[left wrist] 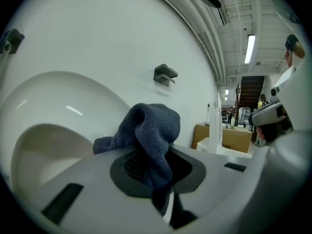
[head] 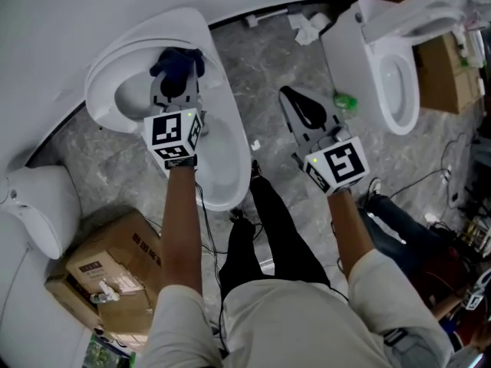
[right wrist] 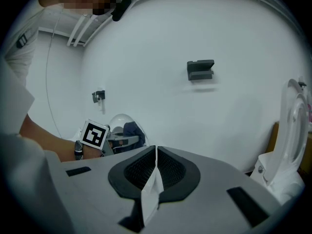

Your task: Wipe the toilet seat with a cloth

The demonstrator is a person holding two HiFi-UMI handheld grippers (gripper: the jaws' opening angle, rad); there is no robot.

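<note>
Seat [head: 221, 133] lies below cloth [head: 178, 61], which I hold clamped in left gripper [head: 176, 81]; right gripper [head: 290, 98] closed, empty, well aside.

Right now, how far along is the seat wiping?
Done: the cloth is picked up, clamped in the left gripper. In hand: it is held over the toilet seat; whether it touches cannot be told. Left: the wiping itself, since no wiped patch shows. The right gripper is shut and empty, off to the side above the floor.
</note>
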